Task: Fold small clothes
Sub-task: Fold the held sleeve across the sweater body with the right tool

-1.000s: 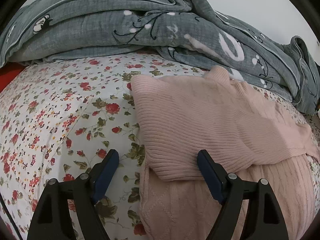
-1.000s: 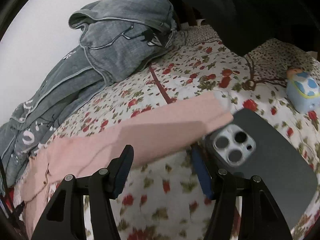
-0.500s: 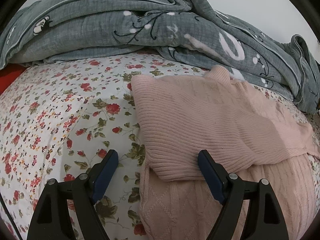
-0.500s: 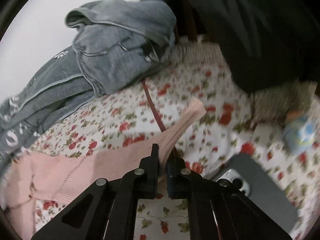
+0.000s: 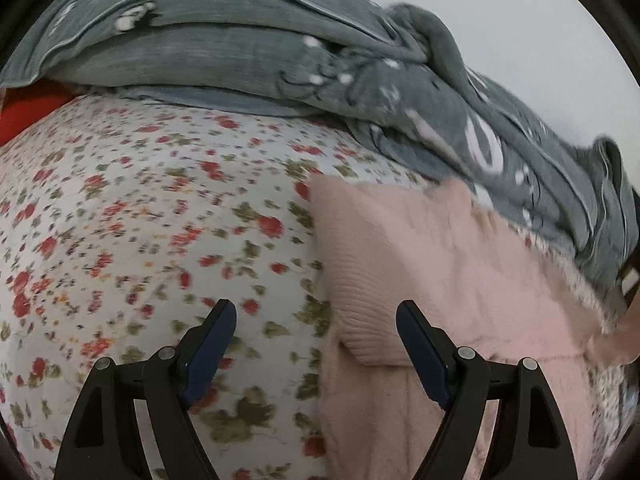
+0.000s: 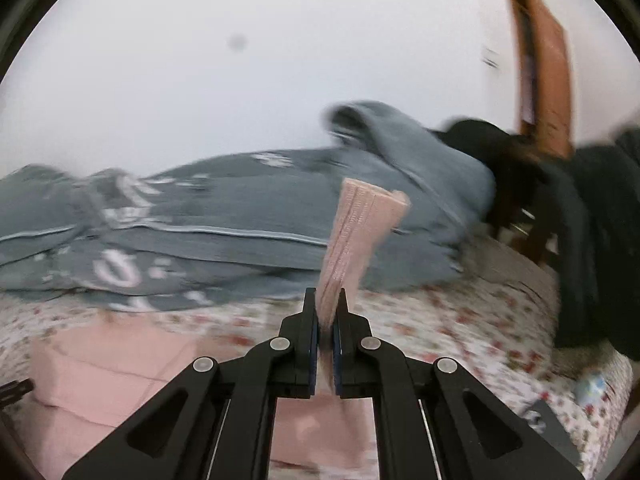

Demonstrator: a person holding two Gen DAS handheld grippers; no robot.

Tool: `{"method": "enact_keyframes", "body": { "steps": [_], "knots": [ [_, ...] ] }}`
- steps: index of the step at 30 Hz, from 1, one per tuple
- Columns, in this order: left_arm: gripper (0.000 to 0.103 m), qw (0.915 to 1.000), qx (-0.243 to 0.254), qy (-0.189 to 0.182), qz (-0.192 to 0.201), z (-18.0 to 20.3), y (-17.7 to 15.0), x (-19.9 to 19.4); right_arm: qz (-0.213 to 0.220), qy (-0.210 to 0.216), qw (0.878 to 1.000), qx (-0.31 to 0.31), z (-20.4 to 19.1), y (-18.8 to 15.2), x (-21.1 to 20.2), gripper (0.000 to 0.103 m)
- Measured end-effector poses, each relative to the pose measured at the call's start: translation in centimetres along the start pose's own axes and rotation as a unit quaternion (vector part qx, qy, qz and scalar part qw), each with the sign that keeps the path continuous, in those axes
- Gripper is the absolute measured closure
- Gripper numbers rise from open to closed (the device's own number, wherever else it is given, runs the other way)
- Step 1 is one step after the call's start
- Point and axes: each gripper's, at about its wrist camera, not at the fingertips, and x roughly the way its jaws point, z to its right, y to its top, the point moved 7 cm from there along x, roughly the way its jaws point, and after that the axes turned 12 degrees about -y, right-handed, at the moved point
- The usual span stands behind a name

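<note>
Nearest in the right wrist view, the right gripper [image 6: 325, 312] is pressed together on the cuff end of the pink sweater's sleeve [image 6: 356, 240], which stands up stiffly between the jaws above the bed. The step in hand looks like carrying this sleeve across onto the body of the garment. To do it well, the grip should hold firm until the sleeve lies flat across the body, then let go low so the knit does not spring back.

In the left wrist view, the left gripper [image 5: 316, 330] hovers spread over the near left edge of the pink sweater [image 5: 432, 264], pinching nothing; it could press that folded edge down to stop the body from dragging.

The sweater lies on the floral sheet [image 5: 140, 208], with its far side just beside the grey quilt [image 5: 248, 52] heaped along the wall; the sleeve should land short of that heap.
</note>
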Motion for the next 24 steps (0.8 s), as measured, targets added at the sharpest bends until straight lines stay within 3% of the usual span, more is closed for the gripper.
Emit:
{"method": "enact_keyframes", "body": {
  "steps": [2, 7, 11, 15, 20, 22, 24],
  "knots": [
    [0.022, 0.9999, -0.002, 0.012, 0.007, -0.6, 0.4, -0.6, 0.009, 0.026, 1.0, -0.001, -4.1, 0.7, -1.2, 0.097],
    [0.022, 0.9981, 0.01, 0.056, 0.022, -2.0, 1.3, -1.9, -0.015, 0.124, 0.992, -0.017, -16.0, -0.2, -3.0, 0.097],
    [0.022, 0.999, -0.028, 0.033, 0.011, -3.8, 1.5, -2.0, -0.034, 0.184, 0.981, -0.043, -24.1, -2.6, -4.1, 0.097],
    [0.022, 0.9971, -0.058, 0.045, 0.019, -5.9, 1.9, -2.5, -0.094, 0.254, 0.961, -0.059, -30.7, -6.8, -4.3, 0.097],
    [0.022, 0.9966, -0.074, 0.033, 0.017, -5.9, 1.8, -2.4, -0.134, 0.28, 0.945, -0.106, -35.7, -11.1, -4.1, 0.096],
    [0.022, 0.997, -0.063, 0.043, 0.013, -5.6, 1.8, -2.1, -0.161, 0.299, 0.933, -0.119, -36.3, -12.3, -3.5, 0.09],
    [0.022, 0.9973, -0.056, 0.047, 0.009, -5.4, 1.7, -1.8, -0.189, 0.328, 0.918, -0.115, -36.2, -12.6, -3.2, 0.076]
  ]
}}
